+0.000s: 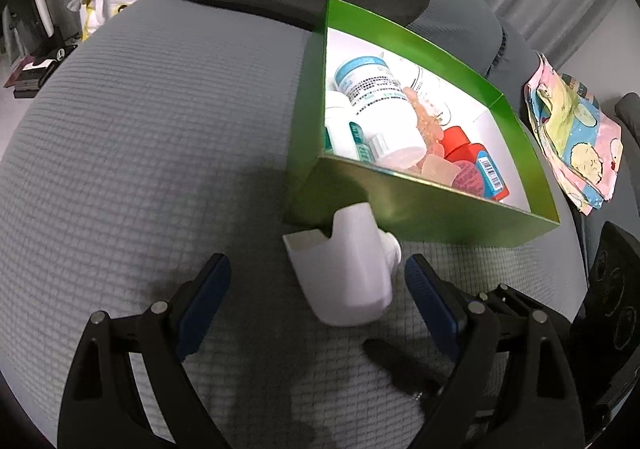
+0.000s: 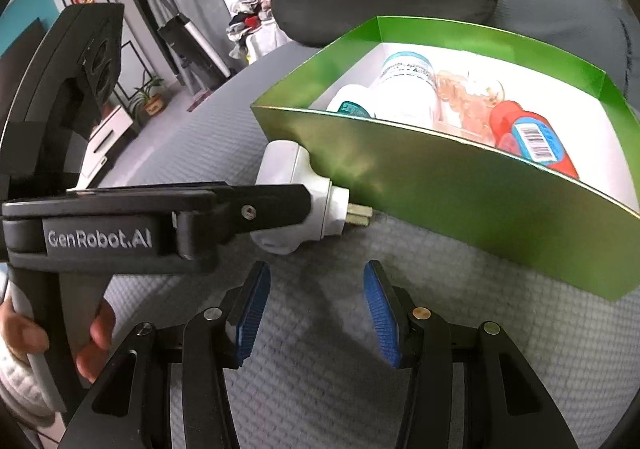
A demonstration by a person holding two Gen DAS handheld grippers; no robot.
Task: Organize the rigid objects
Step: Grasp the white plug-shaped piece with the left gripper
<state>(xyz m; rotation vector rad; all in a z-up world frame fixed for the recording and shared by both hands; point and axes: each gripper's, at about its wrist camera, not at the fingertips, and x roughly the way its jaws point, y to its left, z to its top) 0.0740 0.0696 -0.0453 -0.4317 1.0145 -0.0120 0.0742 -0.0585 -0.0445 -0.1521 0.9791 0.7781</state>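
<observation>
Between the left gripper's (image 1: pixel 318 275) open jaws lies a white plug adapter (image 1: pixel 346 269).

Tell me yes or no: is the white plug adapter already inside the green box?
No, the white plug adapter lies on the grey cover outside the green box, beside its near wall.

In the right wrist view, the left gripper (image 2: pixel 316 205) covers the middle of the white plug adapter (image 2: pixel 296 173), so contact between its fingers and the adapter cannot be told. The green box (image 2: pixel 460 189) runs off the right edge, and its near wall hides the lower parts of the bottles (image 2: pixel 408 89) inside. The hand (image 2: pixel 60 337) at lower left is cut by the frame edge. Bottle labels are too small to read.
</observation>
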